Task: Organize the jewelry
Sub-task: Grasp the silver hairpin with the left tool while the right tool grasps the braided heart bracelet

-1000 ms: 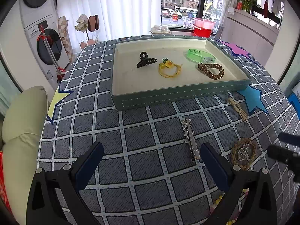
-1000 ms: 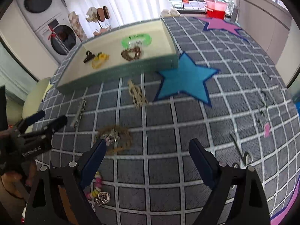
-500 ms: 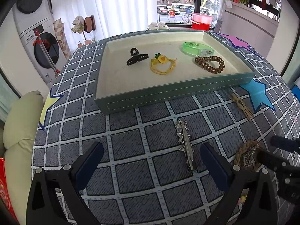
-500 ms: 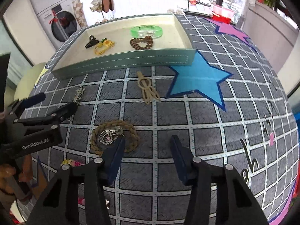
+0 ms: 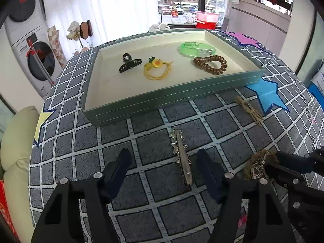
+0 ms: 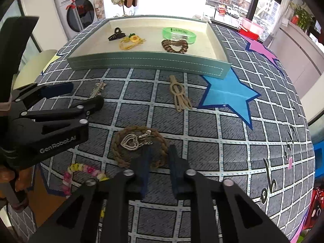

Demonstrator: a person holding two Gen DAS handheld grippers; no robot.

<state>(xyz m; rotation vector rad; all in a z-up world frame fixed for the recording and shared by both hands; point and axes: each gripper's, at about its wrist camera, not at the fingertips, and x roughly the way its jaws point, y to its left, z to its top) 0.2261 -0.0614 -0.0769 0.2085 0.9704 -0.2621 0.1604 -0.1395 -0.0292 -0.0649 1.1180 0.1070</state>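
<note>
White curtains (image 5: 97,6), bright window (image 5: 178,0), washing machine (image 5: 38,60), cream cushion (image 5: 16,141)

Tablecloth (image 5: 85,156): matt woven cloth, checked. Tray (image 5: 162,99) upper centre: stitched leather-look walls, matt cream lining. Hair clip (image 5: 181,156) at centre: shiny metal. Bracelet (image 6: 139,147): braided cord, glossy metal heart charm. Wristband (image 5: 196,49) in tray: translucent green plastic. Gripper fingers (image 5: 119,168): matt black plastic, blue pads.

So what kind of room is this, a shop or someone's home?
Most likely a home, perhaps a living or laundry area: stacked washing machines by the wall, a cushioned seat beside the table, and sheer curtains over a street-facing window.
</note>
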